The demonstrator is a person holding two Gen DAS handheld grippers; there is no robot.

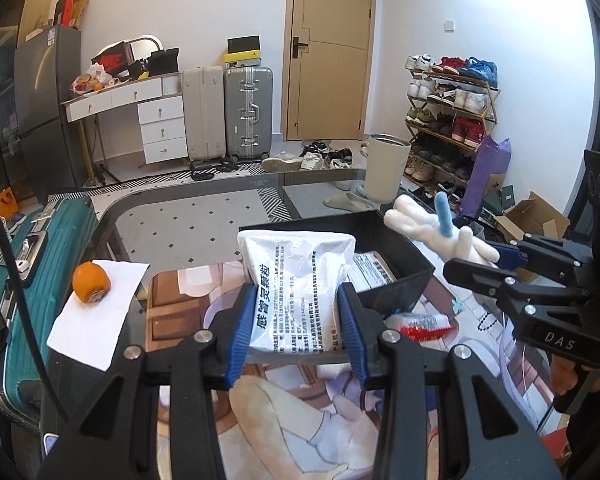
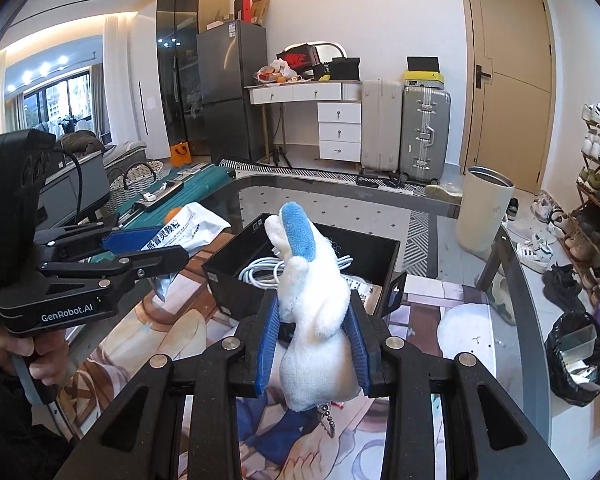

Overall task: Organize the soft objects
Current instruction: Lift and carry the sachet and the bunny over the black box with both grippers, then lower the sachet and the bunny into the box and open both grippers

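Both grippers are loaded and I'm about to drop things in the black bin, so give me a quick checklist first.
1. Left gripper shut on pouch: ok.
2. Right gripper shut on plush: ok.
3. Bin open on top: ok.
4. Room in bin: cable and packet already inside; cannot tell.
5. Grippers apart from each other: ok.
6. Plush's bead chain hangs free, could snag: not ok.

Two tongs: left tongs, right tongs. One white printed pouch, one white-and-blue plush toy, one black bin, one red-and-white sachet, one orange, one paper sheet, one cream cup, two upright suitcases.
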